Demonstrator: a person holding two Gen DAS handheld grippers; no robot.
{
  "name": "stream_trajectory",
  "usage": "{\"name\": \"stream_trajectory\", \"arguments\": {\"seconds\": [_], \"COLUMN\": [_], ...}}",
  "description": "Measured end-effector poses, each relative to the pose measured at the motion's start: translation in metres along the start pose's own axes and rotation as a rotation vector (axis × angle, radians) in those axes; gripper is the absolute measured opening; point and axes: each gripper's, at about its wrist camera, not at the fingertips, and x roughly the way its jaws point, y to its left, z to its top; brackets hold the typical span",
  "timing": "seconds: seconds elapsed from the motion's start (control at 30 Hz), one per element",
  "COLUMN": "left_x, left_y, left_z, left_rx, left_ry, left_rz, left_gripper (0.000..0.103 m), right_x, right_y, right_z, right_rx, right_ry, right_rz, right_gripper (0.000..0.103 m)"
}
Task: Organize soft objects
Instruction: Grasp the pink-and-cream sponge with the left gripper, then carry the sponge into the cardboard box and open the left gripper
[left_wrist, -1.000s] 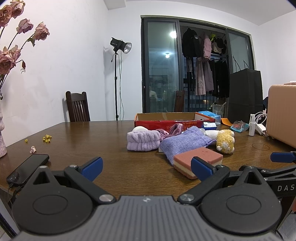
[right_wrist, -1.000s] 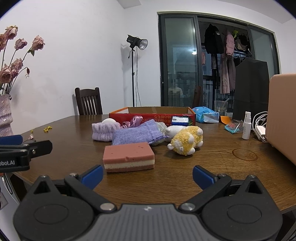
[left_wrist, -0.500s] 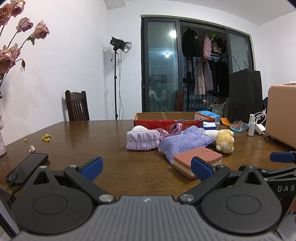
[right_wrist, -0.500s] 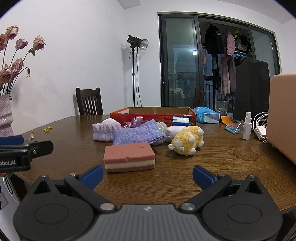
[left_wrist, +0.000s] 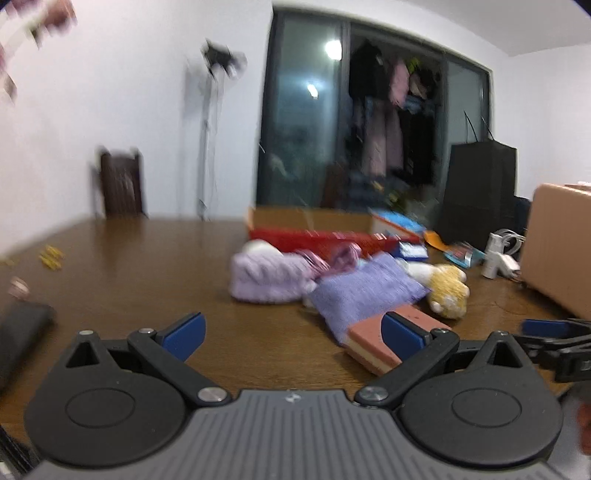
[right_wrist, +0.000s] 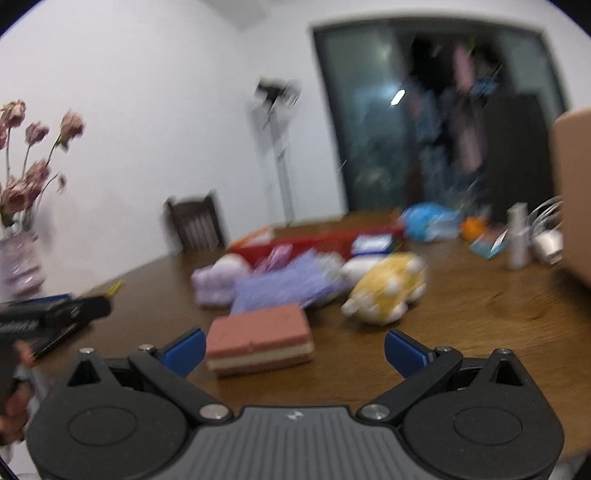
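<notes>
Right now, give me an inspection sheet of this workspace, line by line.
Surface: brown wooden table, bare near the front.
Job's things: pink layered sponge, lilac cloth pouch, purple rolled towel, yellow plush toy, grouped before the red cardboard box.
Clutter: dark phone, spray bottle, blue packet.
Grippers: left gripper and right gripper both open, holding nothing.
Cables: white charger cable.
Surroundings: chair, vase of flowers; both views blurred.

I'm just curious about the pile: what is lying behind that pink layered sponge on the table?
Directly behind the pink sponge lies a purple cloth pouch, with a lilac towel roll and a yellow plush toy flanking it. The pouch hides whatever lies beneath it.
</notes>
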Motion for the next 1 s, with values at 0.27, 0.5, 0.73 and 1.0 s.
{"name": "stream_trajectory", "arguments": {"seconds": [0.27,0.5,0.73,1.0], "left_x": [0.06,0.077,0.053,0.058], "left_y": [-0.017,-0.019,-0.021,-0.02], "left_z": [0.005,-0.005,-0.013,-0.012], "left_rx": [-0.135,-0.234,-0.23,-0.245], "left_ry": [0.109,0.205,0.198,0.207], "left_rz": [-0.172,-0.271,-0.278,-0.278], "left_gripper": [0.079,0.039,0.046,0.029], "right_x": [0.075,0.096,0.045,0.053], "right_y": [-0.018,-0.012,-0.007,-0.015], "right_z": [0.031,0.022,0.001,0.002], "right_rx": [0.051,0.069,0.127,0.17], "right_ry": [0.092,0.148,0.146,0.154], "right_rz": [0.054,0.094,0.13,0.126], "right_gripper": [0.061,0.031,0.03,0.031]}}
